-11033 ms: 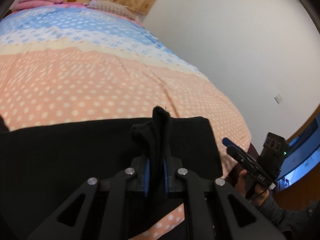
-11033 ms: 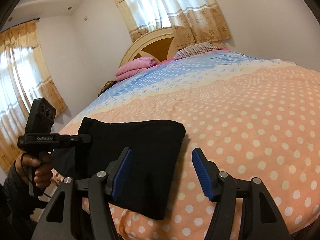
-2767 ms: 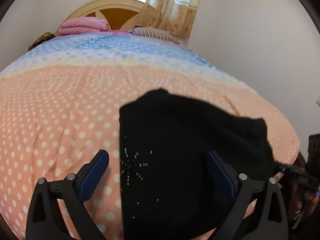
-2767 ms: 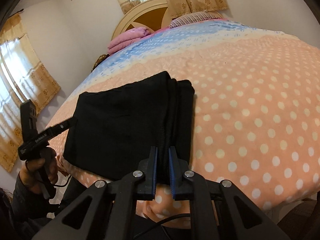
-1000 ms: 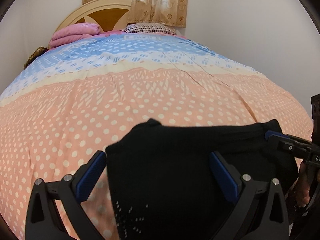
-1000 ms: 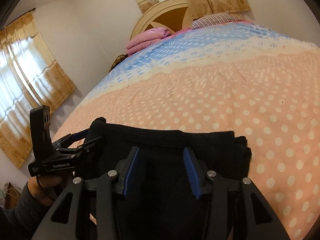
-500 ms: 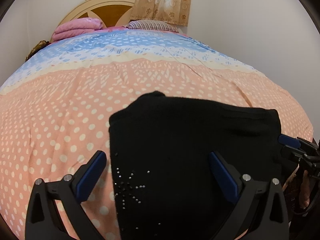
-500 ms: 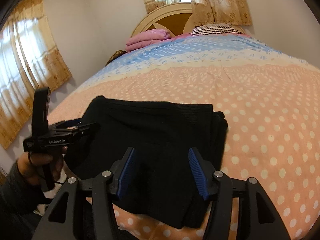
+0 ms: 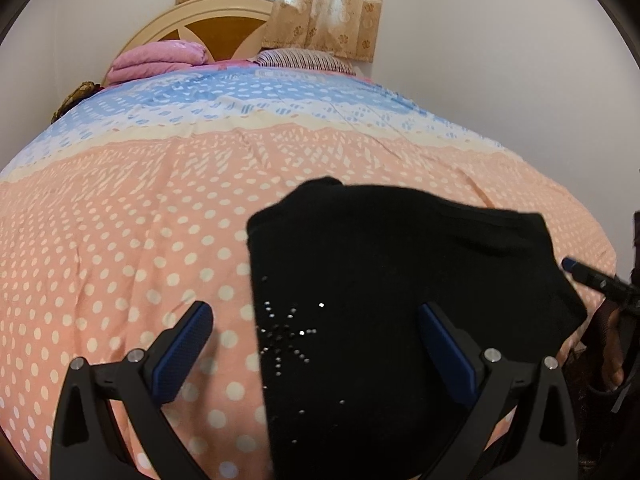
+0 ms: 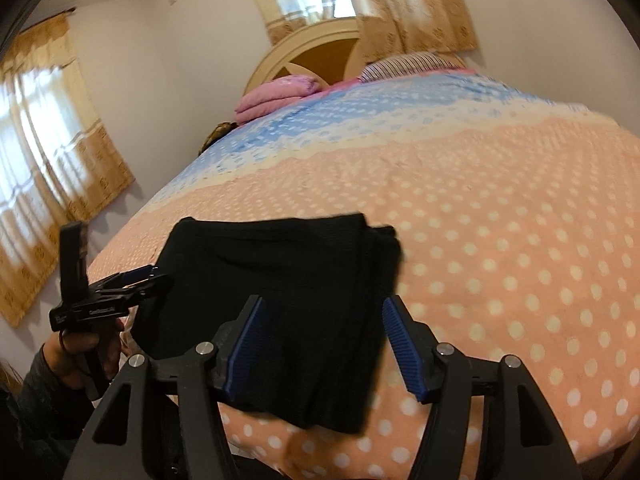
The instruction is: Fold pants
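The black pants (image 9: 392, 280) lie folded into a thick rectangle near the front edge of the bed, with small rhinestones showing on the near part. My left gripper (image 9: 316, 344) is open, its blue pads wide apart above the pants' left edge, pressing nothing. In the right wrist view the folded pants (image 10: 288, 280) lie flat, and my right gripper (image 10: 324, 344) hovers over their near right part. Its jaws are opening, with the cloth seen under the gap but not pinched. The left gripper (image 10: 136, 276) shows there at the pants' left side, held in a hand.
The bed (image 9: 120, 240) carries an orange dotted cover that turns blue toward the headboard. Pink folded bedding (image 9: 160, 58) and a striped pillow (image 9: 304, 60) lie at the head. A white wall runs along the right; curtained windows (image 10: 44, 152) stand at the left and behind the headboard.
The right gripper's jaws have spread wider and it has drawn back from the pants. The left gripper has shifted sideways, staying open. The folded pants lie where they were.
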Demonstrator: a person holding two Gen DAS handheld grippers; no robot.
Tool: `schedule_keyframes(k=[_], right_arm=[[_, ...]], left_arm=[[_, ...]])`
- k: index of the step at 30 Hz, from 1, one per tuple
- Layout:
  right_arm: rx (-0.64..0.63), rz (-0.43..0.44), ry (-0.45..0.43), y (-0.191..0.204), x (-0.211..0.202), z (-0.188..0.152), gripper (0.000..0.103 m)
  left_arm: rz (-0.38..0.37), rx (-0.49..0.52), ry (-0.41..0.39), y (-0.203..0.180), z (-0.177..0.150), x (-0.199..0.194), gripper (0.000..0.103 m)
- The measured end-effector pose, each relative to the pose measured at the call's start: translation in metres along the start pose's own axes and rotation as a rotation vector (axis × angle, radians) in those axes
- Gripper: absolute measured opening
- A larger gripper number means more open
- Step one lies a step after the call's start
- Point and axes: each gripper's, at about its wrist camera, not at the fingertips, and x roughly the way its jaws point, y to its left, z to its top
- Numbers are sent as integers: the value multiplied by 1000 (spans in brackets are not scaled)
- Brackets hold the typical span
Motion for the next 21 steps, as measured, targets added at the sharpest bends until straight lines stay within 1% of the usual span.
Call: schedule_keyframes(k=[3, 8, 13, 18, 21], right_arm=[[36, 7, 21, -6, 6, -1, 63], [58, 6, 49, -14, 17, -5, 63], [114, 42, 33, -21, 21, -4, 63], [197, 111, 27, -31, 31, -2, 63], [202, 136, 36, -28, 36, -2, 63]], left_arm=[[-35, -36, -2, 8, 1, 2, 103], [-86, -104, 28, 19, -4, 15, 103], [-94, -92, 21, 15, -1, 18, 103], [-133, -80, 13, 14, 3, 24, 103], [-157, -71, 14, 13, 5, 25, 100]])
